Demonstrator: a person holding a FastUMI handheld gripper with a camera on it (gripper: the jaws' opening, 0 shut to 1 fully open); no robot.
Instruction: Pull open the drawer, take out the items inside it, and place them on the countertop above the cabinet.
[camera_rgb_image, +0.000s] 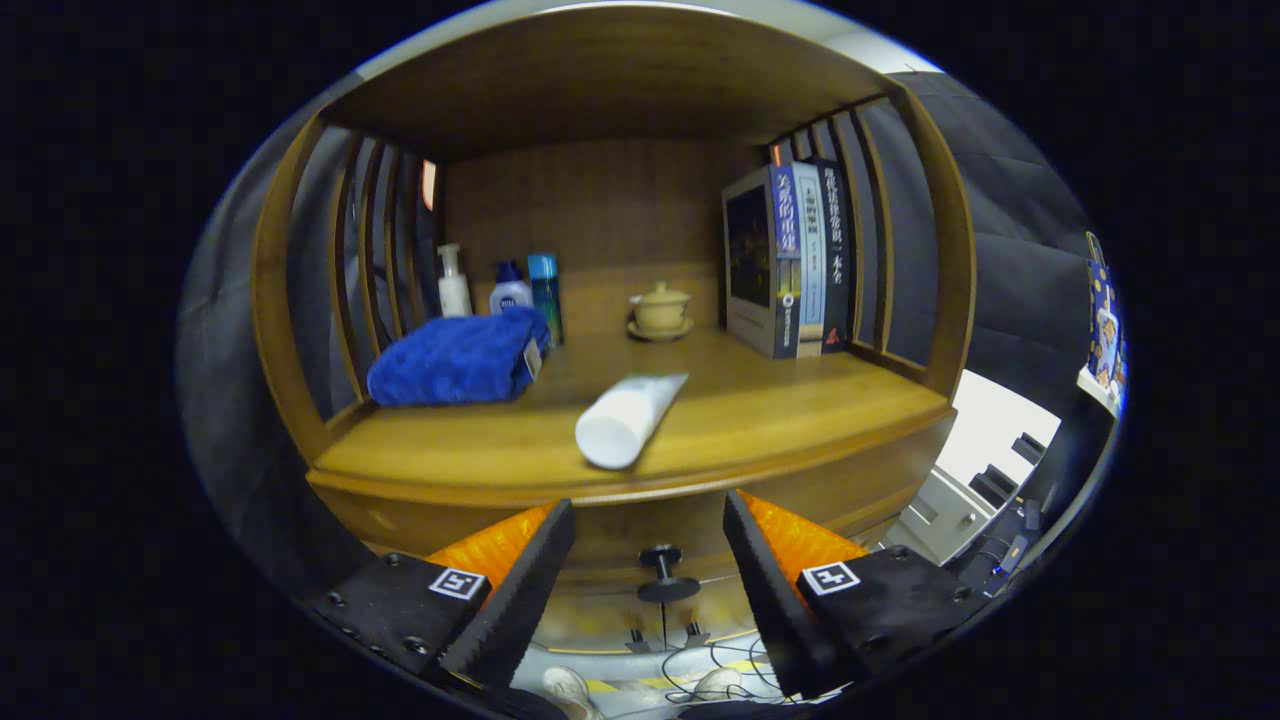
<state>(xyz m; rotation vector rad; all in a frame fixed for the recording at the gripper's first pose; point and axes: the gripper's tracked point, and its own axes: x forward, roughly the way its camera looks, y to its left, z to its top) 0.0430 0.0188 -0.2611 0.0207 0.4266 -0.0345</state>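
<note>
Drawer knob (668, 583) just ahead of the wide-open, empty gripper (648, 570), drawer front shut below the countertop (480, 450). White tube (628, 418) lying near the counter's front lip, towel (460, 358), bottles (500, 285) and books (790, 258) beyond. Risk, by judgement: fingers closing off-centre and slipping off the small knob, or a jerked pull rolling the tube off.
</note>
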